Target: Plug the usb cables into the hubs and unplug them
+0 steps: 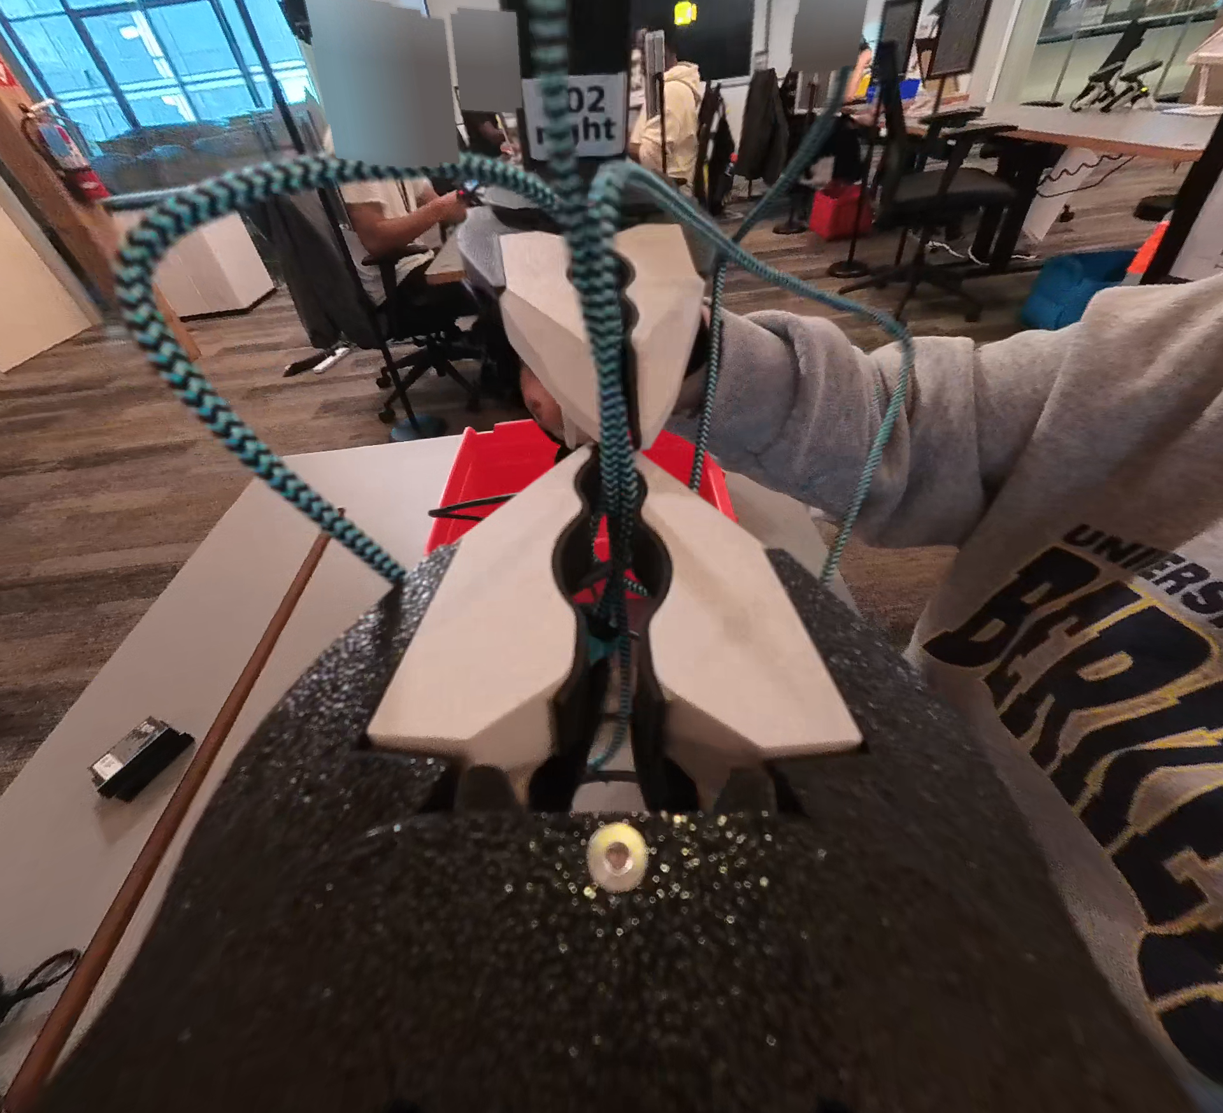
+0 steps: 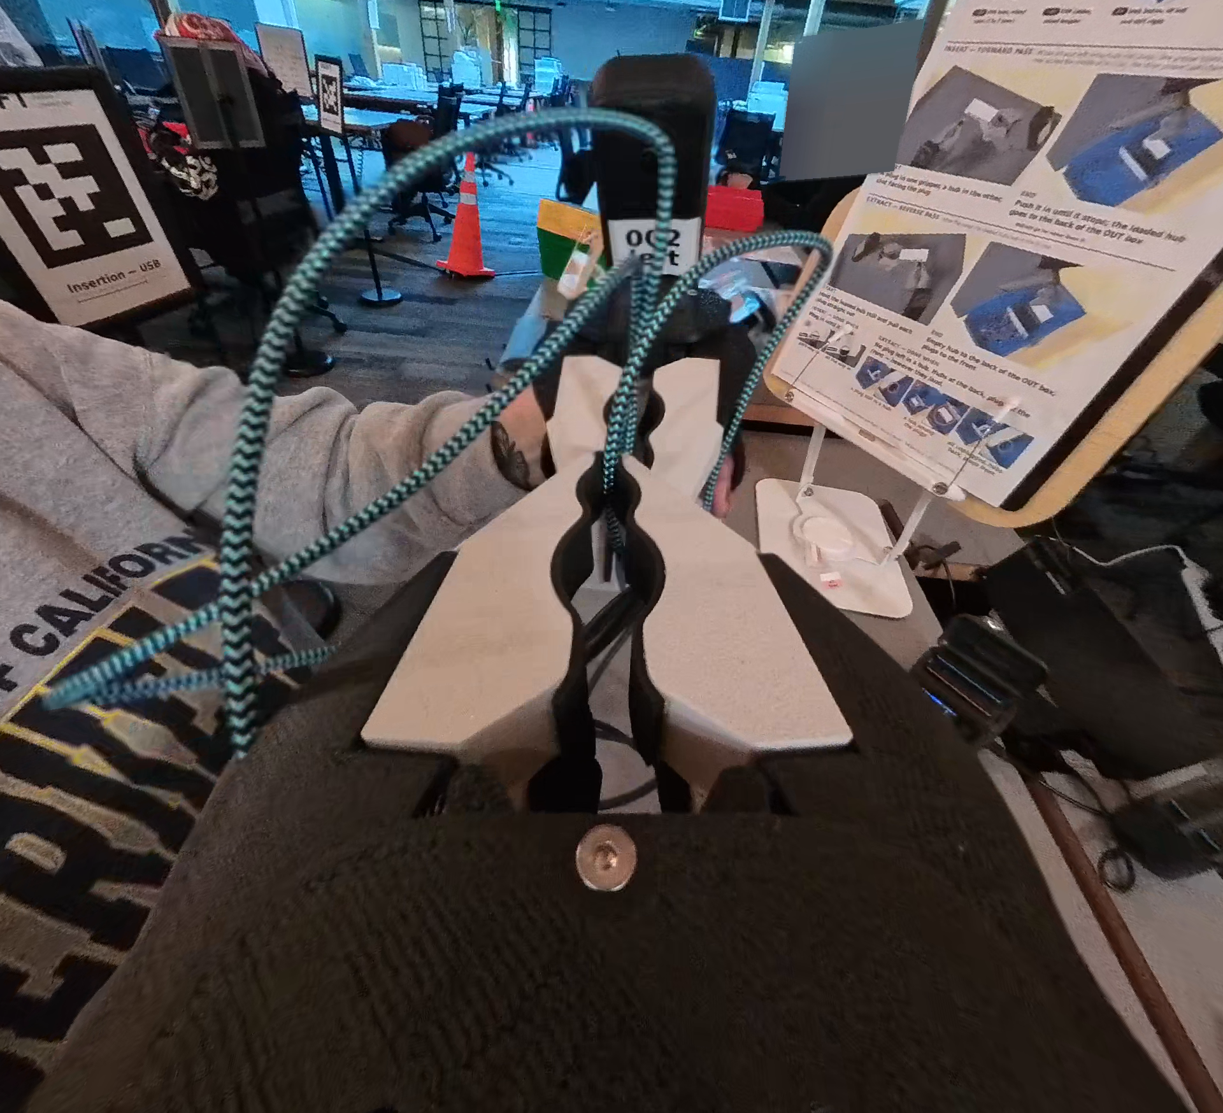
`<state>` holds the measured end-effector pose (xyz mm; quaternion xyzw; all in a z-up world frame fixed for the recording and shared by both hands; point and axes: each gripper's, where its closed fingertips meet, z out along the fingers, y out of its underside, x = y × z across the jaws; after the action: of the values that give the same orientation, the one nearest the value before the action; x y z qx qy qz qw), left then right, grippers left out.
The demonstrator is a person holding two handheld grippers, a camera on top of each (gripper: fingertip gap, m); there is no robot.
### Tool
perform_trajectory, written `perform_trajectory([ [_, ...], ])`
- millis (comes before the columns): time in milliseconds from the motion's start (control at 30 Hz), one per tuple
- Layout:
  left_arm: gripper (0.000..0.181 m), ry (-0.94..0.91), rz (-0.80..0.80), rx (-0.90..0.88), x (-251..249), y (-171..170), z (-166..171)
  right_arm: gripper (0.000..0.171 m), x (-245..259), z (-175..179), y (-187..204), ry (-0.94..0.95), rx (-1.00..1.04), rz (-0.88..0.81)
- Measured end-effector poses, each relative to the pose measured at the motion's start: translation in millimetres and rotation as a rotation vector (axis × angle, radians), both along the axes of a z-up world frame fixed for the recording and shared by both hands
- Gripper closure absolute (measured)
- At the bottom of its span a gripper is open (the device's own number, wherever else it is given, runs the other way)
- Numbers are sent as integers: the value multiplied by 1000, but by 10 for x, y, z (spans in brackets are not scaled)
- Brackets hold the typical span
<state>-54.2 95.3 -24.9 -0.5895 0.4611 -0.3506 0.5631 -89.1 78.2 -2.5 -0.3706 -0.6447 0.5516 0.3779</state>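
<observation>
Above the tabletop (image 1: 317, 486), the left hand-held gripper (image 1: 612, 459) and right hand-held gripper (image 2: 612, 472) meet tip to tip, both closed narrow on the teal braided usb cables (image 1: 599, 300). No hub or plug is visible, so this looks like untangling. Next, find 1 plug end. The pinched strands run lengthwise between the fingers, looping upward.

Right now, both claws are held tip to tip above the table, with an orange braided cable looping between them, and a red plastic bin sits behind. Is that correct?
Not quite: the braided cable is teal and black, not orange, as the left wrist view shows. The rest holds: left claw, right claw, red plastic bin.
</observation>
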Motion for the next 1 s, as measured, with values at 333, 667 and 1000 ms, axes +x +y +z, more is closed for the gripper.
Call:
perform_trajectory([
  [333, 181, 117, 243, 114, -262, 219, -305, 145, 111, -315, 487, 5, 82, -475],
  [667, 181, 64, 268, 115, -369, 215, -387, 148, -188, -1026, 361, -278, -167, -302],
  [1000, 181, -236, 259, 208, -705, -11, 258, 169, -176, -1293, 414, -350, -225, -285],
])
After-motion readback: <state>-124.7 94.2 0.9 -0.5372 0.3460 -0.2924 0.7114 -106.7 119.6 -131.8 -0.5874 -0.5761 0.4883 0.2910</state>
